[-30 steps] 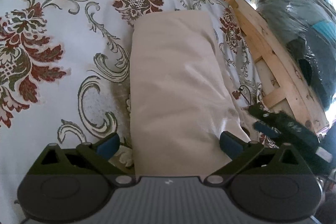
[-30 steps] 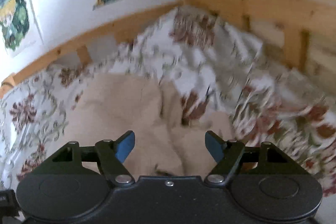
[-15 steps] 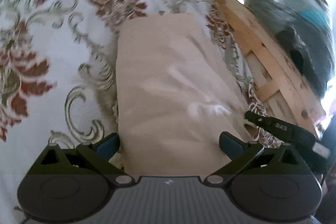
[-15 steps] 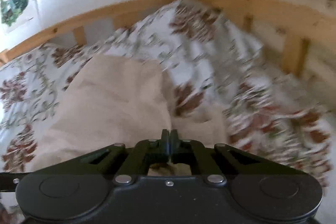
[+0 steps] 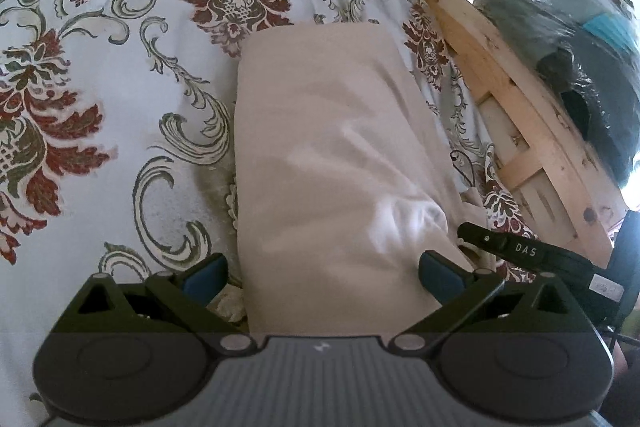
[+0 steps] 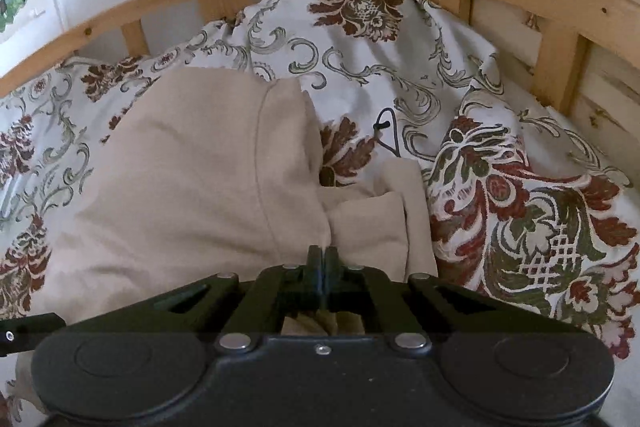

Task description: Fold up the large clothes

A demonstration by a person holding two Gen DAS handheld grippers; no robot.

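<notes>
The folded garment was a soft, matt beige cloth, lightly creased, with a stitched seam showing on its right side. Under it lay a woven bedspread, matt and slightly textured, its red and green flowers looking raised like brocade. The bed frame behind was bare pale wood, unvarnished and rough, knotted and flecked. Far right, the bagged bundles were wrapped in glossy, crinkled clear plastic. The left gripper had matt black plastic arms, blue rubbery pads and shiny metal rivets.
</notes>
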